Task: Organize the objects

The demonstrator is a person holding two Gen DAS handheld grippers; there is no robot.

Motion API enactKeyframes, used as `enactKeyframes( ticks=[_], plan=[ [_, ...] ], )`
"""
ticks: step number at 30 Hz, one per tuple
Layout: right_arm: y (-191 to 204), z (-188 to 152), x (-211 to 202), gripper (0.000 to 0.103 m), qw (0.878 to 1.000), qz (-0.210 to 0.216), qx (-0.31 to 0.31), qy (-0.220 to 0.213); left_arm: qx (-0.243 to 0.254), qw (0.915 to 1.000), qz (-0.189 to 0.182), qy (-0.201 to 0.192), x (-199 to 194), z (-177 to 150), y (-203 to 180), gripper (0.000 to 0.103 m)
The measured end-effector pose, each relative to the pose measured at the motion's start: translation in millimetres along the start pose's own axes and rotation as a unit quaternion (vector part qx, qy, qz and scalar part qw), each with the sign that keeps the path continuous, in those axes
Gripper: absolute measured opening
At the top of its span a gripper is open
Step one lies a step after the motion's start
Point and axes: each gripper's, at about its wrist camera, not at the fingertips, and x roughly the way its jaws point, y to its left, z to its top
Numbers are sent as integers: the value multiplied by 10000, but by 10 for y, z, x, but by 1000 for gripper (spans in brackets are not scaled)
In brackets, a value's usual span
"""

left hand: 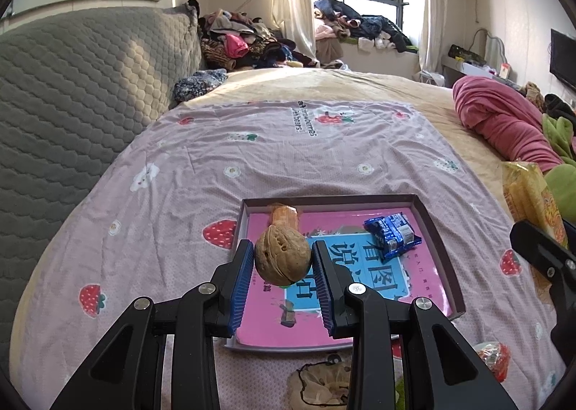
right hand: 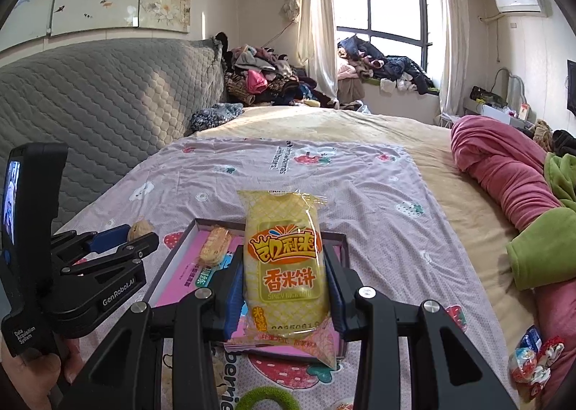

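My left gripper (left hand: 283, 257) is shut on a brown walnut (left hand: 283, 255), held just above the near left part of a shallow box tray (left hand: 437, 233) with a pink and blue book cover inside. In the tray lie a blue snack packet (left hand: 392, 233) and a small orange cracker pack (left hand: 284, 214). My right gripper (right hand: 284, 284) is shut on a yellow rice cracker packet (right hand: 284, 266), upright over the same tray (right hand: 169, 258). The left gripper (right hand: 118, 240) with the walnut (right hand: 141, 228) shows at the left of the right wrist view.
The tray rests on a lilac strawberry-print sheet (left hand: 288, 158) over a bed. A grey quilted headboard (left hand: 72, 86) is at the left, a pink blanket (left hand: 504, 125) at the right. Wrapped candies (right hand: 532, 363) and a green ring (right hand: 266, 399) lie near the front edge.
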Motion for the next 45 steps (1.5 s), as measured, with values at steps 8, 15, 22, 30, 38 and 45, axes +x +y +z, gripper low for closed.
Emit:
enactKeyframes(
  ticks=[8, 15, 22, 30, 38, 45],
  plan=[
    [-7, -113, 174, 40, 9997, -18, -36, 236, 85, 9998, 78, 145, 169, -84, 9, 34],
    [-19, -105, 408, 40, 9992, 43, -45, 387, 147, 9992, 92, 355, 429, -156, 44, 34],
    [5, -159, 681, 40, 9984, 63, -19, 556, 163, 9987, 46, 487, 693, -209, 77, 34],
    [-146, -393, 1131, 40, 9934, -13, 97, 1141, 260, 9968, 83, 745, 1021, -360, 145, 34],
    [-186, -617, 1409, 40, 9888, -135, 112, 1484, 229, 9959, 64, 867, 1232, -433, 174, 34],
    [-227, -714, 1599, 40, 9853, -180, 99, 1697, 387, 9951, 76, 906, 1411, -494, 75, 35]
  ],
)
